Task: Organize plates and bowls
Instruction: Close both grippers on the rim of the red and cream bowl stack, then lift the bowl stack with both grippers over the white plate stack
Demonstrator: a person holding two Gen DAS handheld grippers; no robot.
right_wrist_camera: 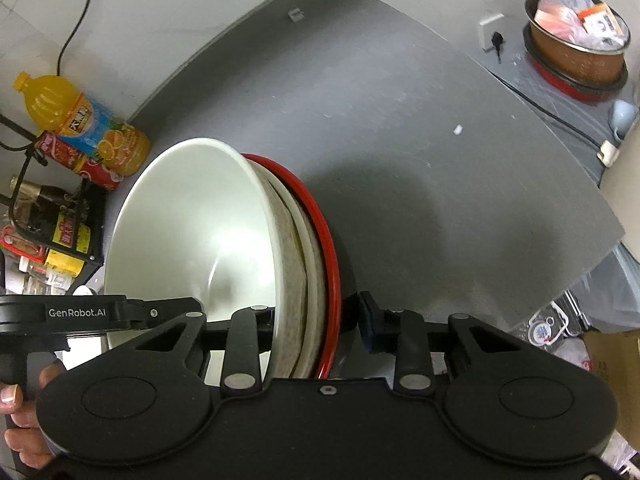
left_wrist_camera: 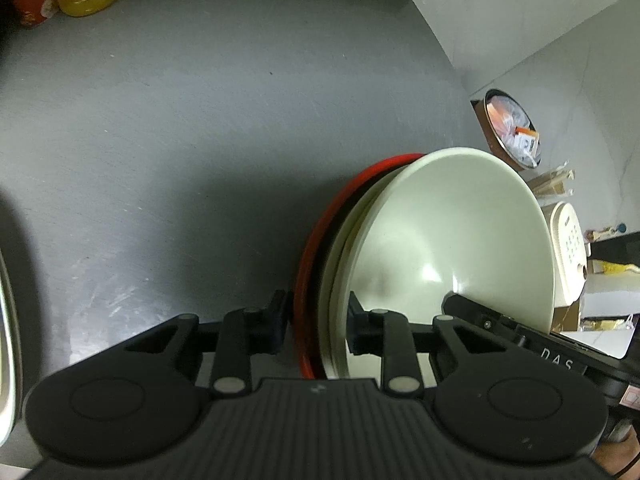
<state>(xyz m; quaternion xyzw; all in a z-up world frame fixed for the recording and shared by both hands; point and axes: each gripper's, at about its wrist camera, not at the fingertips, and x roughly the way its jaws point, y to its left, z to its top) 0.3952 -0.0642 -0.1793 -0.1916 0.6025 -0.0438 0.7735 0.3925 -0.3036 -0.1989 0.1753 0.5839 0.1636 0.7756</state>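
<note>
Both clamp one nested stack [left_wrist_camera: 440,248] edgewise: left hand-held gripper [left_wrist_camera: 316,326] and right hand-held gripper [right_wrist_camera: 316,320] gripping opposite rims; step: carrying; next, probably lowering level onto desk [right_wrist_camera: 400,140] ahead.

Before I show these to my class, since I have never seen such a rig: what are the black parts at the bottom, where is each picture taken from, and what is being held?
There is no robot here: a person holds a two-finger gripper in each hand, and each carries a wide-angle camera looking along its fingers. One picture comes from the left gripper, the other from the right gripper. Both are clamped on opposite sides of one stack: a white bowl on pale plates, with a red plate underneath. Below lies a grey table. At its far edge stand an orange juice bottle and a red can. A brown pot sits off to the side.
</note>
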